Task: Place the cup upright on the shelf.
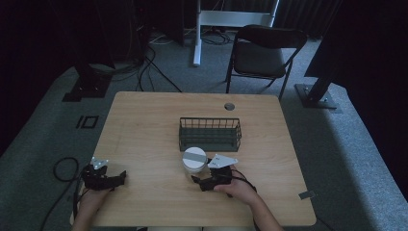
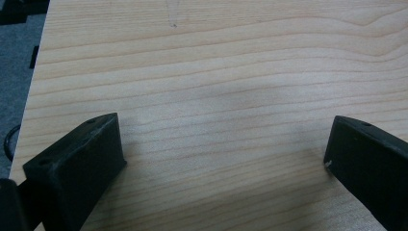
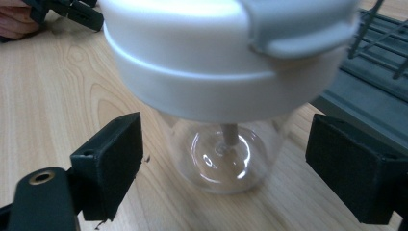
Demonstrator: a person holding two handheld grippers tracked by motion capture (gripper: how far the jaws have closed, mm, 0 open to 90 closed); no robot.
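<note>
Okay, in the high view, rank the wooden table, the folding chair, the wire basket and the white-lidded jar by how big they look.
1. Wooden table, by far the largest.
2. Folding chair.
3. Wire basket, though the chair stands farther off, so that order is unsure.
4. White-lidded jar, the smallest.

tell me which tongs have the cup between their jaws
The right tongs: their open jaws flank the clear white-lidded cup. The left tongs frame only bare table.

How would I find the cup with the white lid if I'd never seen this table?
Start at the dark wire basket in the middle of the wooden table. Just in front of it stands the clear cup, between the right gripper's open fingers; its fat white lid with a grey strip sets it apart.
</note>
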